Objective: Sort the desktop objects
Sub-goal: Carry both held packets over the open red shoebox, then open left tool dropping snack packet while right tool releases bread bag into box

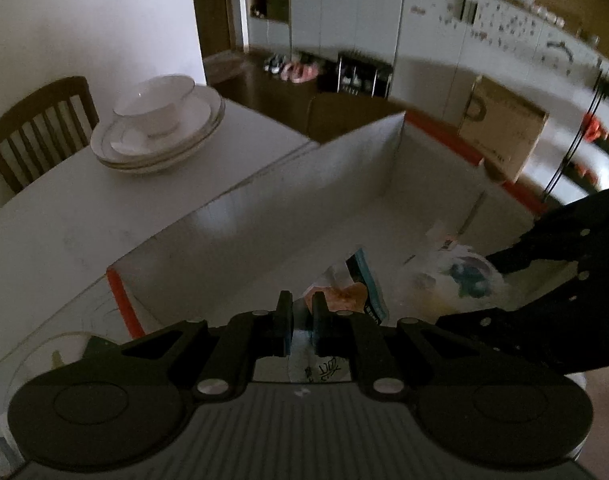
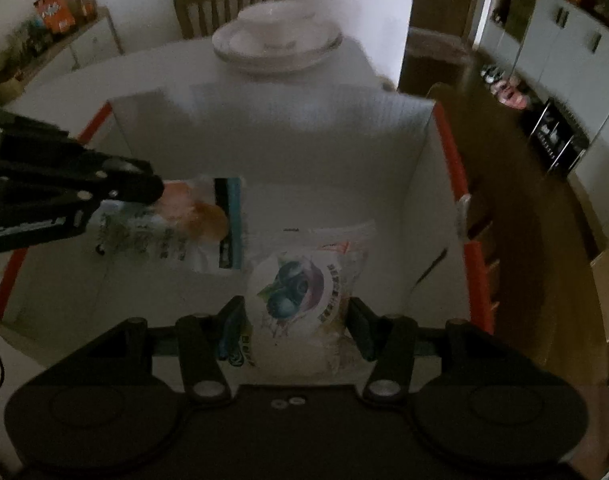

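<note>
Left wrist view: left claw (image 1: 302,322) pinched on a snack packet (image 1: 360,292) over the white box (image 1: 264,200); not yet released. Right wrist view: right claw (image 2: 294,326) clamps a blueberry bag (image 2: 300,284) above the same box; only here its label reads clearly. Dishes (image 2: 278,40) remain on the desk (image 2: 144,72).

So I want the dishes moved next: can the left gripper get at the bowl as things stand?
Probably not yet. The left gripper is shut on a snack packet over the box; the bowl sits unobstructed beyond the box.
</note>
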The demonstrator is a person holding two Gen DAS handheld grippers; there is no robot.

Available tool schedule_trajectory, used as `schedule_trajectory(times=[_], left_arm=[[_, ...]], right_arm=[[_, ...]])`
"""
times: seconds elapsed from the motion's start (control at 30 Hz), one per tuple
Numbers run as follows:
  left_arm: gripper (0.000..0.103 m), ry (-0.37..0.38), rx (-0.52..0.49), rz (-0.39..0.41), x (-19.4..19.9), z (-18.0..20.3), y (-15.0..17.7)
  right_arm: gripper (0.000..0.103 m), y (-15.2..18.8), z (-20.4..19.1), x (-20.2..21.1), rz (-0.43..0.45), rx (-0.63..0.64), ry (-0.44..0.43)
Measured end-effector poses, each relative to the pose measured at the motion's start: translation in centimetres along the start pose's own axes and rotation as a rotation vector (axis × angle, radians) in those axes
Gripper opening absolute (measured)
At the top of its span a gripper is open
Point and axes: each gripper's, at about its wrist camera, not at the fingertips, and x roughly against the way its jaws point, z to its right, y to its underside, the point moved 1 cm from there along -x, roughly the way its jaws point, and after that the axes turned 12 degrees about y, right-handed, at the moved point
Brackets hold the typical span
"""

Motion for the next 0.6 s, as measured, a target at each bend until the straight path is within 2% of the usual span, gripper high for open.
schedule_trajectory(times=[0.23,0.6], left_arm=[[0.009,0.013,0.023,-0.110,-2.4,-0.6,-0.4],[0.010,0.020,0.066,-0.200,-3.9,-1.2,-0.2]], right_arm=[[0.054,-0.2,0.1,-1.8,-0.083,-0.002,-0.015],[0.056,0.2,-0.1,-2.9,-0.141,0.022,-0.018]])
